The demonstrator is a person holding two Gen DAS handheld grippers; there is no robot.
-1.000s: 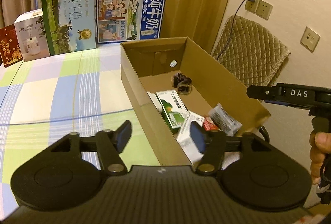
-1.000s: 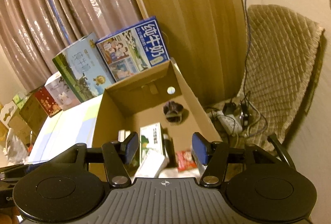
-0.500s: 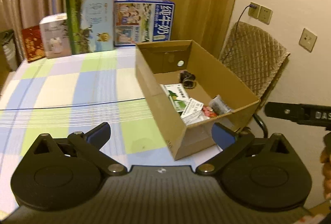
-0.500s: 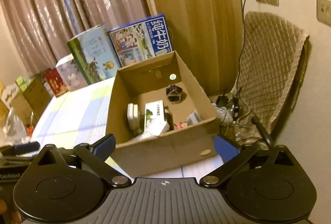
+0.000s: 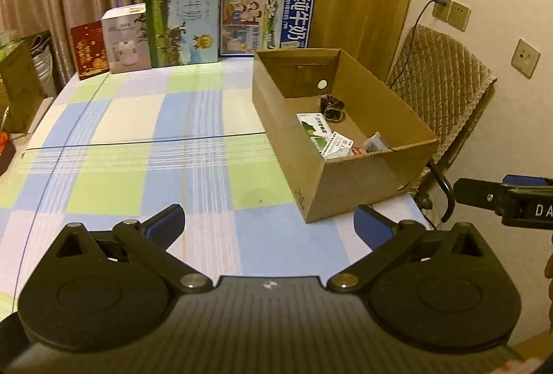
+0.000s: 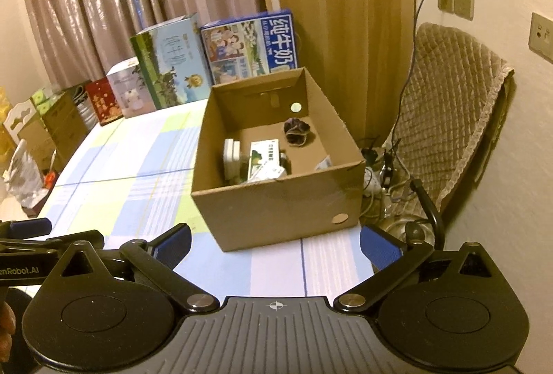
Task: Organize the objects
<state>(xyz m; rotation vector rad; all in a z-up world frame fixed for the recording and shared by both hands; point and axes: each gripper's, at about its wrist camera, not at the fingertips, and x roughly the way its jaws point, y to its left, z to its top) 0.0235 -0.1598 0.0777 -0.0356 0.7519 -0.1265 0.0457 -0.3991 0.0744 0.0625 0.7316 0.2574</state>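
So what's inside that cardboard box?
Inside the cardboard box: a green-and-white carton, a dark scrunchie-like thing, a white object, small packets. The near wall hides the rest.

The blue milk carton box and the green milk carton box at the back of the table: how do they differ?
The blue milk carton box lies wide, its big characters running sideways, and shows cartoon people. The green milk carton box stands taller and narrower, its characters upright, and shows a pasture scene. Both stand upright, side by side, behind the open brown cardboard box.
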